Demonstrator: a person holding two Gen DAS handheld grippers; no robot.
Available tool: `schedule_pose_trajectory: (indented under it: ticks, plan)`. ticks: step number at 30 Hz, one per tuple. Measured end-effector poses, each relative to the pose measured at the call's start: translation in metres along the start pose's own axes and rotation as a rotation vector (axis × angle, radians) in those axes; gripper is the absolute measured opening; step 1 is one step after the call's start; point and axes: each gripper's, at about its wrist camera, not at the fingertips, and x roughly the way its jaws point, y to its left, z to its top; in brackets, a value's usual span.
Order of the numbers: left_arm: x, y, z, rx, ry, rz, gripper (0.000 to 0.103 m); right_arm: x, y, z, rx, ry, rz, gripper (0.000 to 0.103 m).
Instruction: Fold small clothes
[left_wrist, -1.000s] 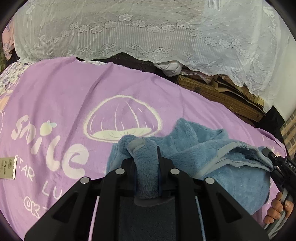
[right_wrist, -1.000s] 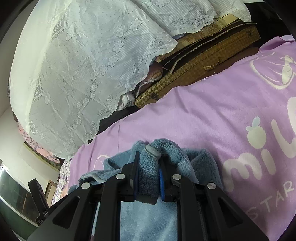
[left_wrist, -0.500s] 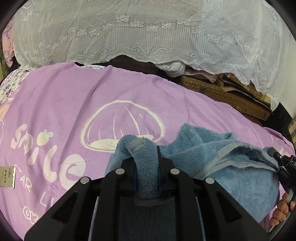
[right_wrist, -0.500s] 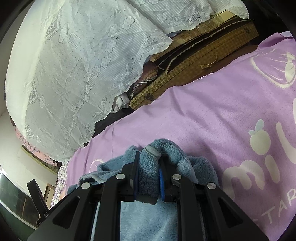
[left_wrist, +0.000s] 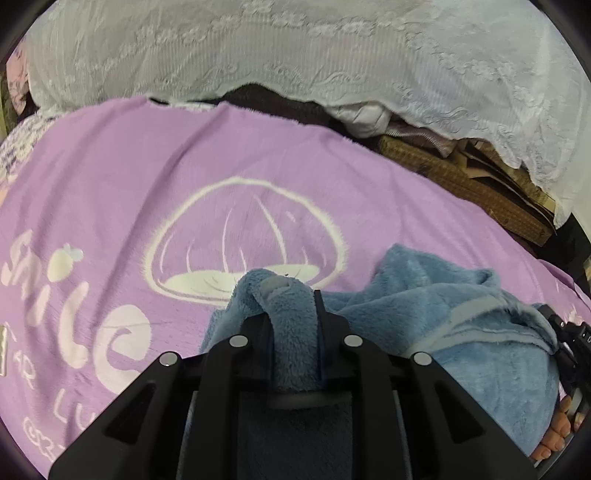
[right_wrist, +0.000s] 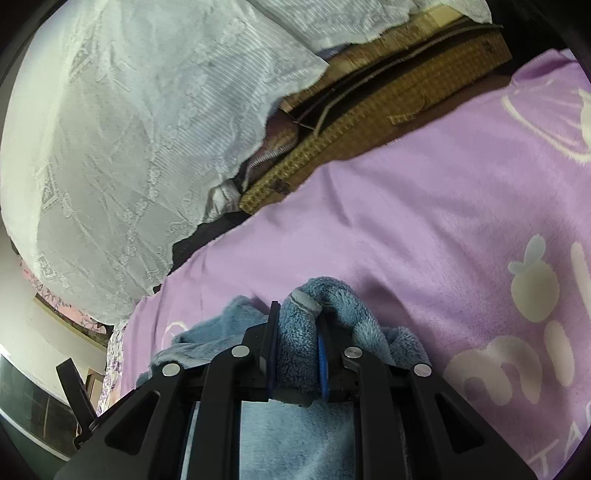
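Change: blue fleece garment (left_wrist: 424, 306) is drifting nearer the shell print (left_wrist: 243, 236) than before.
Grip: left gripper (left_wrist: 293, 332) and right gripper (right_wrist: 295, 332) are each pinching its hem.
Handling: seems soft, light, floppy; hemmed corners are best.

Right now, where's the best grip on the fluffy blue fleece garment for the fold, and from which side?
On the grey-trimmed hem of the fluffy blue fleece garment, one corner per hand-held gripper, coming in from the near edge. The left hand-held gripper and right hand-held gripper each already pinch a bunched hem corner; the trim is firmer than the pile.
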Motion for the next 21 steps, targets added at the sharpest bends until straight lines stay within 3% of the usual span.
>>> schedule_pose_trajectory:
  ticks: [5, 7, 10, 11, 15, 19, 21]
  plan:
    - [-0.003, 0.004, -0.001, -0.016, -0.002, -0.03, 0.02, 0.0, -0.001, -0.001, 0.01, -0.001, 0.032, 0.028]
    - [-0.016, 0.009, -0.003, -0.036, -0.023, -0.071, 0.025, -0.01, 0.006, -0.002, -0.011, -0.029, 0.053, 0.045]
    - [-0.042, 0.016, -0.002, -0.063, -0.071, -0.144, 0.046, -0.031, 0.022, -0.001, -0.065, -0.093, 0.072, 0.056]
    - [-0.048, 0.016, -0.001, -0.061, -0.086, -0.158, 0.053, -0.039, 0.03, -0.002, -0.096, -0.115, 0.08, 0.056]
    - [-0.06, 0.003, -0.005, 0.016, -0.105, -0.142, 0.055, -0.052, 0.05, -0.007, -0.181, -0.148, 0.057, 0.057]
    - [-0.065, -0.013, -0.017, 0.117, -0.142, -0.08, 0.055, -0.044, 0.065, -0.016, -0.271, -0.129, -0.003, 0.039]
    - [-0.077, -0.014, -0.02, 0.136, -0.191, -0.103, 0.055, -0.04, 0.068, -0.019, -0.296, -0.122, -0.022, 0.038]
